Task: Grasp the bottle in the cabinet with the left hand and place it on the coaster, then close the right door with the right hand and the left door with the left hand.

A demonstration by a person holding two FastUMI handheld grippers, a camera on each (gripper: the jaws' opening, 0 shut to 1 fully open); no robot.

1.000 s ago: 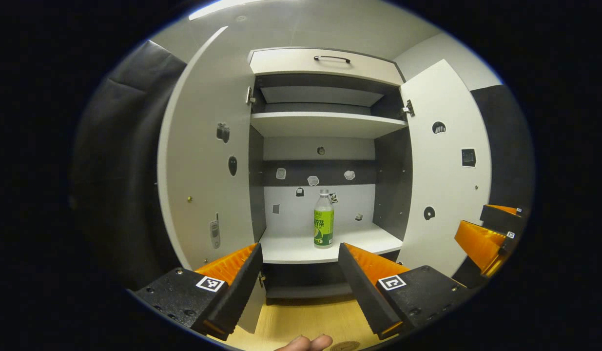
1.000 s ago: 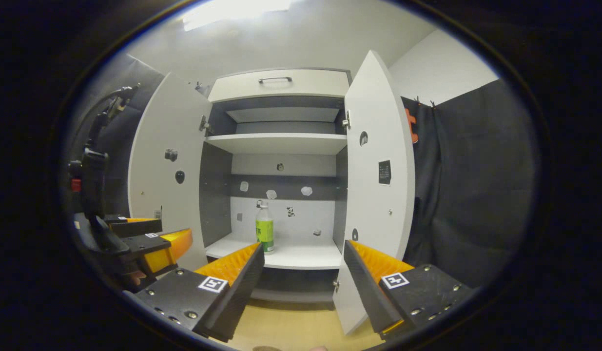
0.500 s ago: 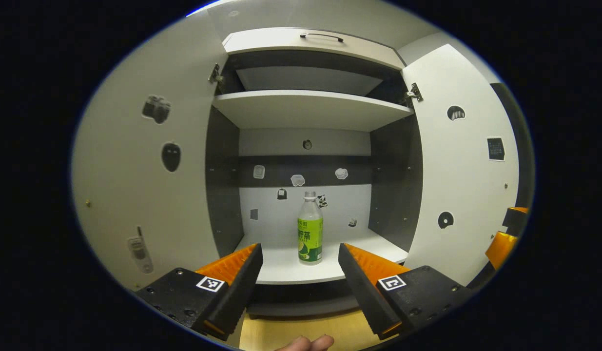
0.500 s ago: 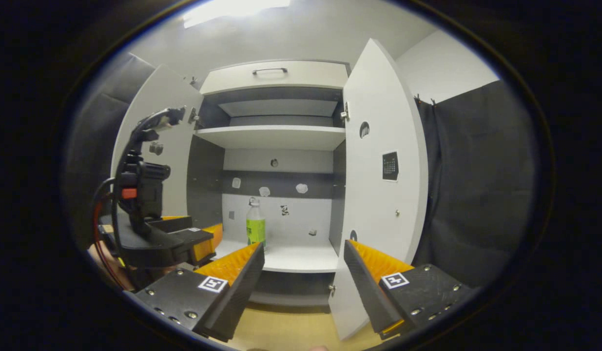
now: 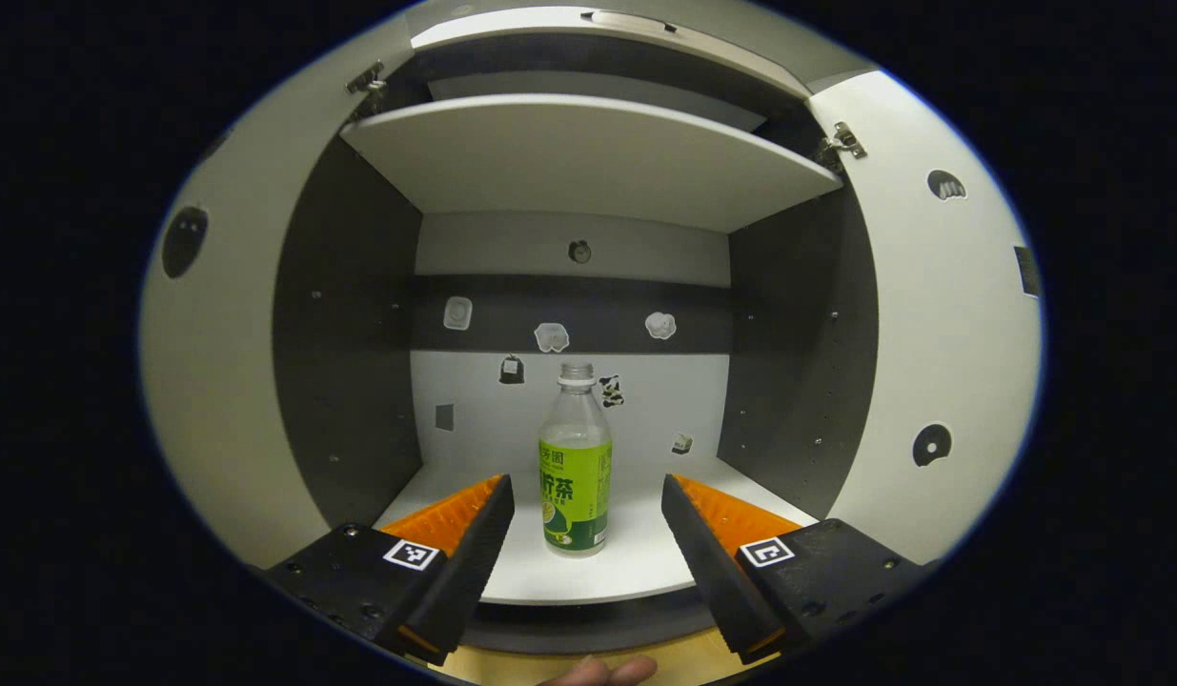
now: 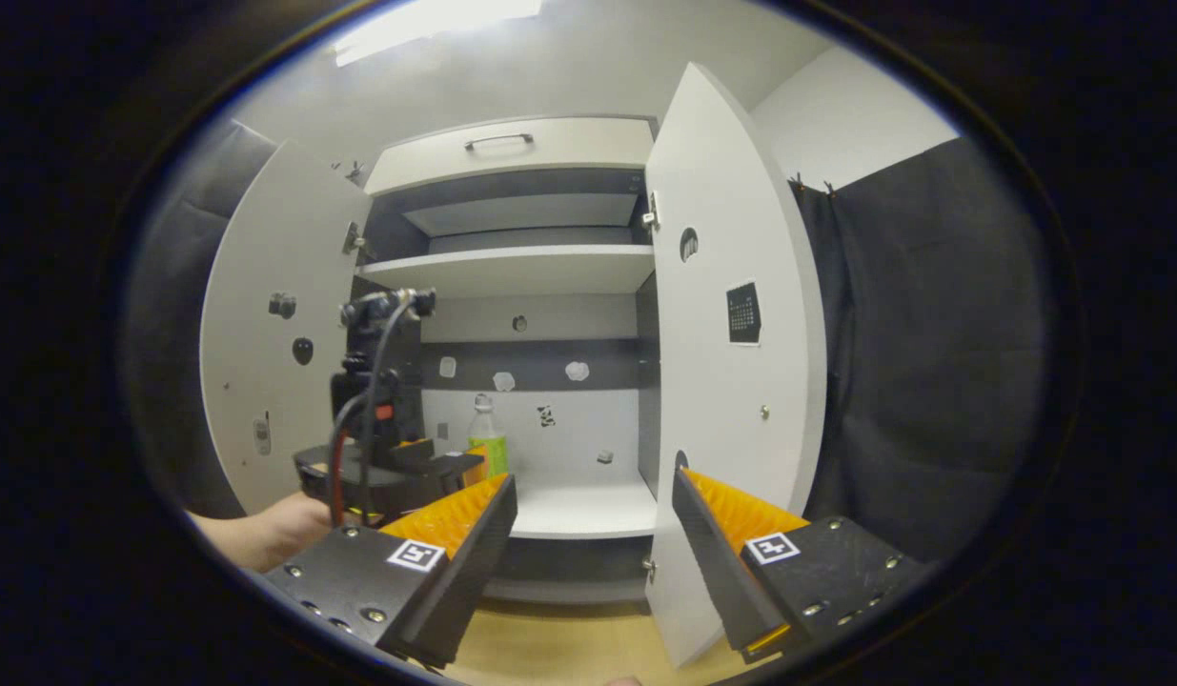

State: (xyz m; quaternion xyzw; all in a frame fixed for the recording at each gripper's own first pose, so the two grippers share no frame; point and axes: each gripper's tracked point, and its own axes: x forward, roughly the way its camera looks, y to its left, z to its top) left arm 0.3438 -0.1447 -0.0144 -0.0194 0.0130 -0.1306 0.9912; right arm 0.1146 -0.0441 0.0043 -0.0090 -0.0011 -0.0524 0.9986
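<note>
Flanking bottle (image 5: 576, 476), left gripper (image 5: 586, 500) parted

The left gripper view looks straight into the cabinet (image 5: 588, 162) from close by, bottle (image 5: 575, 467) dead ahead. The right gripper view stands farther back, sharing that bottle (image 6: 488, 443) at 11 o'clock.

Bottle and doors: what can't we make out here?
- Bottle, right gripper view: lower half hidden behind the left gripper.
- Top drawer, left gripper view: cut off by the upper edge.
- Stickers on the back wall: too small to identify.
- Left door: outer edge cut off.
</note>
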